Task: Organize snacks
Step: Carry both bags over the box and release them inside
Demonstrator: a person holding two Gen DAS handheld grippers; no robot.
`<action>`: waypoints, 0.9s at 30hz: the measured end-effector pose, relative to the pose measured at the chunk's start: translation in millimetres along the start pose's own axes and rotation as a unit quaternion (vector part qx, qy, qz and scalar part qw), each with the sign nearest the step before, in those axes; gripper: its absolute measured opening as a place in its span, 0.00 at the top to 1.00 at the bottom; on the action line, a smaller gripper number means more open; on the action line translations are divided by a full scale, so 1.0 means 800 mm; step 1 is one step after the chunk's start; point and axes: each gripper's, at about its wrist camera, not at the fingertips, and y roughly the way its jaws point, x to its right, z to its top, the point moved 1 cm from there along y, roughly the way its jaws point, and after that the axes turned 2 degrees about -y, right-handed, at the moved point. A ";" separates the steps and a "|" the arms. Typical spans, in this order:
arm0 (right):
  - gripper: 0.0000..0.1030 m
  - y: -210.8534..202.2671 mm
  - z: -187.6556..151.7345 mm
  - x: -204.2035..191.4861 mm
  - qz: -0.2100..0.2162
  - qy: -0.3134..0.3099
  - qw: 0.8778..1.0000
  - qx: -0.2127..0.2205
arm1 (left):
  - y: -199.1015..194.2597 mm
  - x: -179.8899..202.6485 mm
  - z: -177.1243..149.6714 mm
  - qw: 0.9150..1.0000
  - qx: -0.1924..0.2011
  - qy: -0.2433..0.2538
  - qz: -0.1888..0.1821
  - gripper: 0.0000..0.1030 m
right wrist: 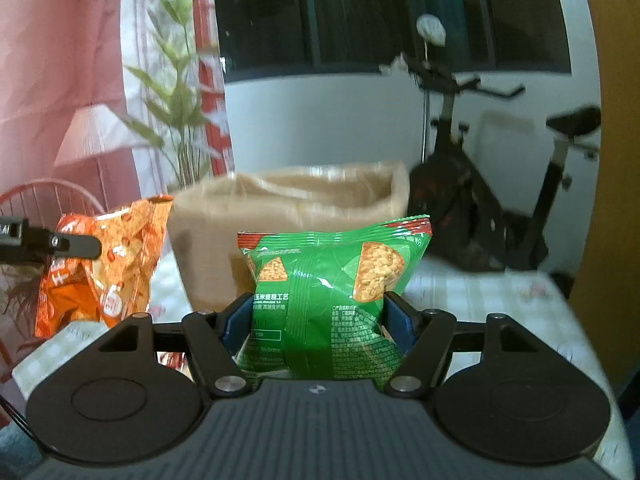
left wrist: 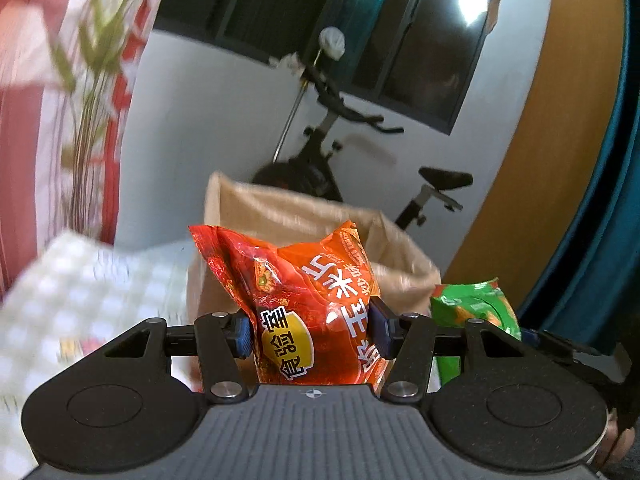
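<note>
A: Orange snack bag point(left wrist: 316, 308) is clamped between the blue pads of the left gripper point(left wrist: 314, 334). Bag is pinched at mid-height and held upright, print seen upside down.

B: Position relative to the burlap basket point(right wrist: 288, 216)?

A: Held in front of the basket, on its left side, clear of the tablecloth point(right wrist: 480, 304). Basket's far rim is seen above the bag in the left wrist view.

B: Right side?

A: Green snack bag point(right wrist: 336, 300) is gripped by the right gripper point(right wrist: 318, 320); both pads are pressed into its sides, bag creased at the pinch. It is held in front of the basket, toward its right half, top seal level with the basket's wall.

B: Both bags outside the basket?

A: Yes, neither is inside. Basket is seen standing on the checked tablecloth; its contents cannot be made out, blur is heavy.

B: Background?

A: Exercise bike point(right wrist: 480, 184) is placed behind the basket to its right; potted plant point(right wrist: 180, 92) and red curtain point(right wrist: 60, 60) behind it to the left. 2 bags total are seen.
</note>
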 end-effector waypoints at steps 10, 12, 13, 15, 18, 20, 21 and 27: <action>0.32 0.033 0.086 0.003 0.004 -0.033 0.998 0.061 | 0.057 0.024 0.098 0.996 0.060 0.060 0.022 0.44; 0.32 0.049 0.099 0.007 0.003 -0.038 0.997 0.065 | 0.081 0.027 0.112 0.995 0.064 0.074 0.036 0.44; 0.32 0.054 0.104 0.009 0.003 -0.039 0.997 0.067 | 0.092 0.030 0.116 0.994 0.061 0.080 0.042 0.44; 0.32 0.067 0.114 0.012 0.004 -0.040 0.997 0.070 | 0.119 0.033 0.122 0.993 0.053 0.089 0.051 0.44; 0.32 0.085 0.124 0.017 0.003 -0.041 0.997 0.069 | 0.161 0.031 0.126 0.993 0.034 0.095 0.066 0.44; 0.32 0.097 0.128 0.021 0.001 -0.044 0.997 0.065 | 0.185 0.030 0.122 0.991 0.021 0.105 0.078 0.43; 0.32 0.103 0.129 0.023 0.000 -0.045 0.997 0.063 | 0.198 0.029 0.120 0.990 0.012 0.113 0.085 0.42; 0.32 0.127 0.133 0.036 -0.003 -0.043 0.998 0.052 | 0.242 0.012 0.104 0.986 -0.057 0.125 0.092 0.33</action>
